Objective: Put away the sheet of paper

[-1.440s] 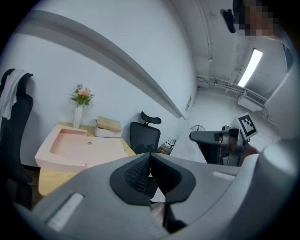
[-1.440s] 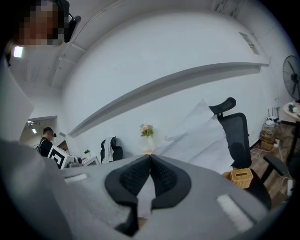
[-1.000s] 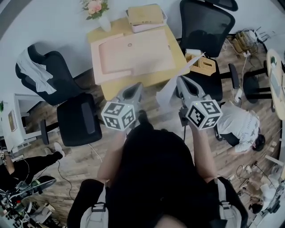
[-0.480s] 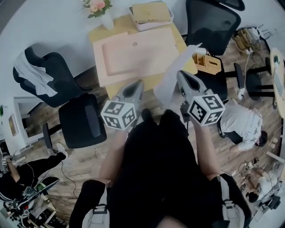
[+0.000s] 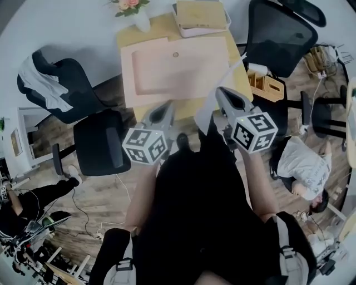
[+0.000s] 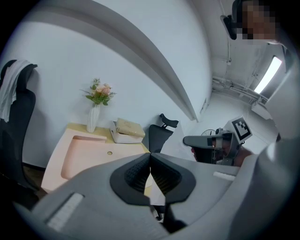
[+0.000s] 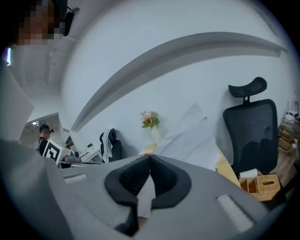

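Head view, looking steeply down: a person stands at the near edge of a pale wooden table (image 5: 129, 40), with a two-jaw gripper in each hand. The right gripper (image 5: 221, 92) is clamped on the near, lower end of the sheet of paper (image 5: 207, 114). The sheet is lifted in the air and rises away from the jaws, slanting over the table's right corner. Gripped at one end only, it bows along its length. The right gripper view confirms this, with the dark ribbed pads pressed together and white paper running through the seam between them.

The left gripper (image 5: 166, 107) hovers beside it over the table edge. Its jaws are pressed together with nothing between them, so it seems to be waiting in reserve.

A large pink mat (image 5: 167, 67) covers most of the tabletop. At the far edge stand a vase of flowers (image 5: 139, 15) and a shallow tray (image 5: 201, 15) holding a tan pad. The tray is a likely place for the sheet, though that is a guess. Black office chairs stand on both sides.
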### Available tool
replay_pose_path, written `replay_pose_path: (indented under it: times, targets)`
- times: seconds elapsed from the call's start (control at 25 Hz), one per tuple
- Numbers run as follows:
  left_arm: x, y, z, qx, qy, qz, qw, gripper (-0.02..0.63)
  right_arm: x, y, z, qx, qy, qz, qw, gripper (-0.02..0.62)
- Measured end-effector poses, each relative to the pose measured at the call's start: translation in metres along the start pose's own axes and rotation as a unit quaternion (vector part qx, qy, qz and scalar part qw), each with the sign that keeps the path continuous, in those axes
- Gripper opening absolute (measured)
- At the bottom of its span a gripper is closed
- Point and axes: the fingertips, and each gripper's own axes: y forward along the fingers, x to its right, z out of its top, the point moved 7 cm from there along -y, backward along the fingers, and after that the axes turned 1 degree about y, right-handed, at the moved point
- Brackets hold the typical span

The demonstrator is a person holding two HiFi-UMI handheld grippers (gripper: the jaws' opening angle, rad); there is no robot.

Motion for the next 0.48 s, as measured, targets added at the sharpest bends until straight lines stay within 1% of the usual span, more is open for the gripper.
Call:
replay_pose_path:
  times: [0.28, 0.48]
  targets:
    - [-0.007, 0.041, 0.031, 0.010, -0.003, 0.034, 0.9994, 0.009, 0.030, 0.050, 0.024, -0.031, 0.001, 0.052, 0.998, 0.003]
    - [-0.007, 0.060, 0.045, 0.020, -0.009, 0.063, 0.9978, 0.009, 0.046, 0.085, 0.039, -0.060, -0.015, 0.095, 0.994, 0.003]
